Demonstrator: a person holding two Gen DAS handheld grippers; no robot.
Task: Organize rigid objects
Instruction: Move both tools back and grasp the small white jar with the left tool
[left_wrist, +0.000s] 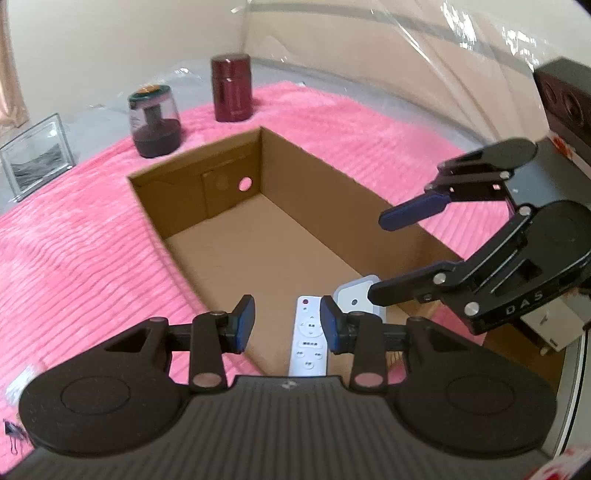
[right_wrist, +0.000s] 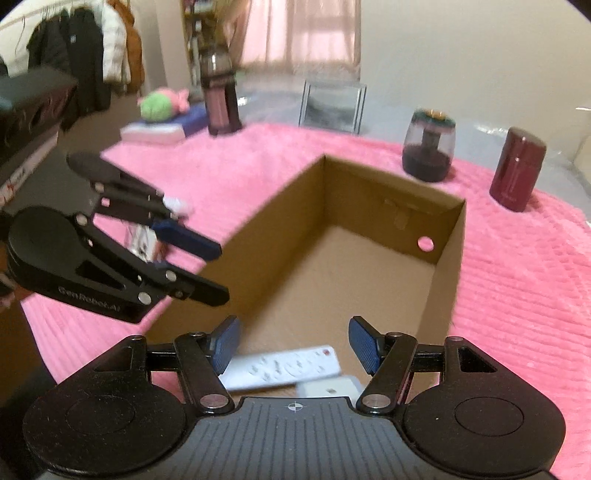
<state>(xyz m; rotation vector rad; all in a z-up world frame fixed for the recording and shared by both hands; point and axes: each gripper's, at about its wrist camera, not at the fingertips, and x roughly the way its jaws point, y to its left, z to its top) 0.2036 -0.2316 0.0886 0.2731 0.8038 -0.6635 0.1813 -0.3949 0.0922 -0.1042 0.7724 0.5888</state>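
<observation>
Hovering over the near end of the box, both grippers are empty: the left gripper stands narrowly parted, the right gripper wider, nothing between the pads. The remote and a pale adapter already lie on the box floor at 6 o'clock. Next pick is likely the maroon flask at 12 or the jar at 11. Both are smooth, rounded and upright on plush pink fleece: approach level, open wide, pinch below the lid, lift straight. Corrugated card walls are stiff and square.
</observation>
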